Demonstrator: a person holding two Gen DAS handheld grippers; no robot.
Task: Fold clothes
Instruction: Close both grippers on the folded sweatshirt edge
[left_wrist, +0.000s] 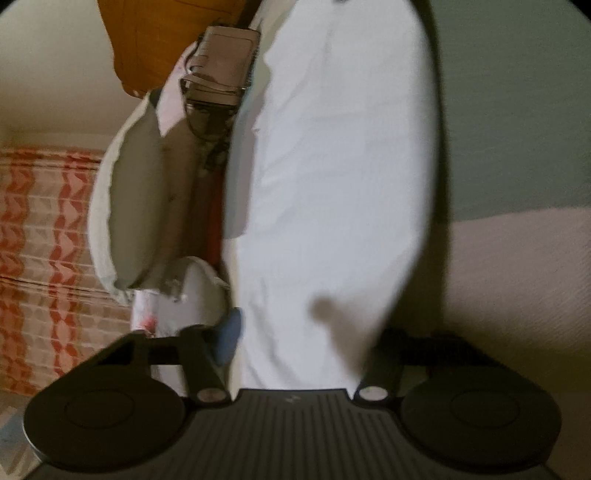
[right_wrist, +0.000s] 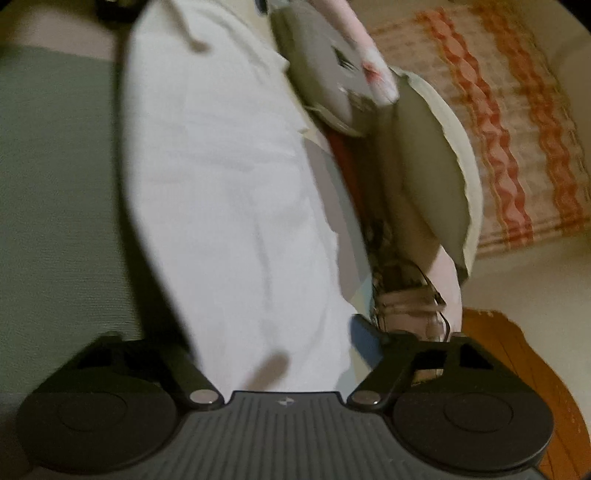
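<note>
A white garment (left_wrist: 325, 166) hangs stretched in the air between my two grippers, which face each other. In the left wrist view it runs from my left gripper (left_wrist: 306, 332) up to the right gripper (left_wrist: 218, 70) at the top. My left gripper is shut on its near end. One blue pad (left_wrist: 231, 334) shows beside the cloth, which hides the rest of the fingers. In the right wrist view the white garment (right_wrist: 221, 184) fills the middle. My right gripper (right_wrist: 284, 354) is shut on it, with a blue pad (right_wrist: 365, 339) at the cloth's edge. The left gripper (right_wrist: 321, 81) is far off, below a patterned sleeve (right_wrist: 373, 70).
The person's pale clothing (left_wrist: 125, 221) is beside the cloth. Below lie a grey-green sheet (right_wrist: 55, 184) and a pinkish cover (left_wrist: 517, 295). An orange-patterned mat (right_wrist: 498, 129) and an orange wooden piece (left_wrist: 166, 37) are on the far side.
</note>
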